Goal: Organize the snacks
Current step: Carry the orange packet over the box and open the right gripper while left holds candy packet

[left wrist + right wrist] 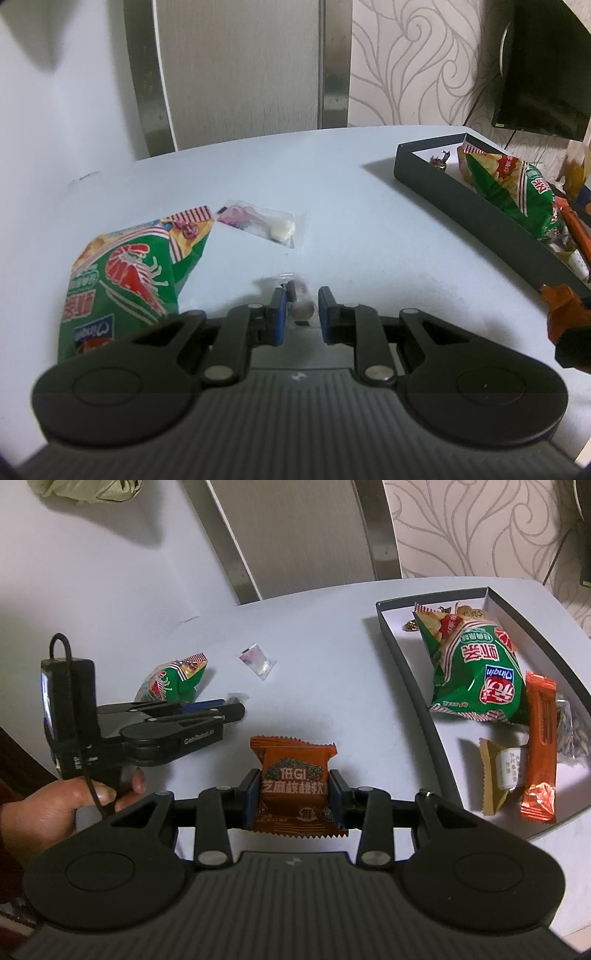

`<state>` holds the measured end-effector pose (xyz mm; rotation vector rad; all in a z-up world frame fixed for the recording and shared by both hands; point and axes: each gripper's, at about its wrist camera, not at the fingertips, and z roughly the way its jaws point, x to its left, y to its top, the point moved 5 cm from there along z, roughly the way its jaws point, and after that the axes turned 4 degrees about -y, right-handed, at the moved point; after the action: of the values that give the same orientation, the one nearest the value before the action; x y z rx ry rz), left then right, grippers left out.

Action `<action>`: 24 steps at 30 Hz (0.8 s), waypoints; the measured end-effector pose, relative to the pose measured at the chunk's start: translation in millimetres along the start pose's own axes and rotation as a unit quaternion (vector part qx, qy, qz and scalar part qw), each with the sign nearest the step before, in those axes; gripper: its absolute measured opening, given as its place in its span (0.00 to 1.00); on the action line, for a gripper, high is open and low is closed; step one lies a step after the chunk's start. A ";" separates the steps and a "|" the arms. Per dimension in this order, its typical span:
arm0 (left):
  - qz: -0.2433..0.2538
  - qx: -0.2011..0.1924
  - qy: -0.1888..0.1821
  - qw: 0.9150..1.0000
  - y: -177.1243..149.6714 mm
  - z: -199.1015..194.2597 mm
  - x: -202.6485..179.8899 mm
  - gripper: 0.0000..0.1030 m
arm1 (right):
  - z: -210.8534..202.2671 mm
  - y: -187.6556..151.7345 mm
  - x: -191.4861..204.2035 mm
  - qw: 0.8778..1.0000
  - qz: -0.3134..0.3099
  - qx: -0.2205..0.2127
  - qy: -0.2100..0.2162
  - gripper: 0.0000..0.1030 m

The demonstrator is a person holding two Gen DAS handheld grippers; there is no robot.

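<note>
the right gripper [292,797] is clamped on an orange-brown snack packet [294,775], held upright between its pads above the table [332,672]. the left gripper [302,310], nearer the table's front edge, has its jaws at their narrowest; a small clear wrapped candy [295,295] lies between its pads, grip cannot be confirmed. left of it lies a green chip bag [125,280], beyond it a clear sachet [258,221]. the black tray [406,672], at the table's far right, holds a second green bag [476,672].
</note>
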<state>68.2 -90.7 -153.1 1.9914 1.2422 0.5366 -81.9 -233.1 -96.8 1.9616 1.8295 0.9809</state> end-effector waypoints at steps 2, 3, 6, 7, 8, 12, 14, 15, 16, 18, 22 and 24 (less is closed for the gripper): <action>0.000 0.001 0.000 1.000 0.6 1.1 -0.9 0.21 | -1.1 -0.8 -2.0 1.000 0.004 0.000 0.000 0.42; 0.000 0.001 0.000 1.000 0.9 2.0 -1.2 0.21 | -1.9 -1.3 -3.3 1.000 0.007 0.000 0.001 0.42; 0.002 0.003 -0.001 1.000 1.6 4.5 -3.5 0.21 | -3.4 -0.8 -6.5 1.000 0.014 0.000 0.006 0.42; 0.003 0.004 0.000 1.000 1.6 5.4 -4.3 0.21 | -4.3 -0.7 -7.0 1.000 0.017 -0.001 0.008 0.42; 0.005 0.005 0.001 1.000 1.2 6.3 -4.7 0.21 | -5.4 -0.9 -7.8 1.000 0.020 -0.001 0.010 0.42; 0.002 0.011 0.004 1.000 -0.6 9.3 -4.7 0.21 | -7.1 -0.3 -13.1 0.999 0.029 -0.001 0.022 0.42; 0.003 0.012 0.005 1.000 -1.5 9.2 -5.6 0.21 | -8.9 0.6 -15.6 0.999 0.034 -0.003 0.025 0.42; 0.002 0.012 0.006 1.000 -2.0 8.7 -6.1 0.21 | -10.2 1.6 -16.9 0.999 0.037 -0.004 0.027 0.42; 0.002 0.011 0.006 1.000 -2.4 8.0 -6.8 0.21 | -12.3 2.6 -18.1 0.999 0.039 -0.007 0.028 0.42; 0.002 0.010 0.004 1.000 -2.3 5.7 -9.0 0.21 | -16.5 5.6 -20.7 0.999 0.041 -0.013 0.029 0.42; 0.006 0.001 -0.004 1.000 -1.0 -2.9 -17.1 0.21 | -28.1 13.4 -33.1 0.998 0.049 -0.034 0.019 0.42; 0.008 -0.005 -0.008 1.000 -0.2 -8.3 -22.3 0.21 | -35.0 17.8 -46.0 0.997 0.058 -0.042 0.008 0.42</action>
<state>52.5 -107.7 -147.3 1.9964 1.2126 0.5333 -89.2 -288.2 -73.2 2.0335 1.6695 1.0921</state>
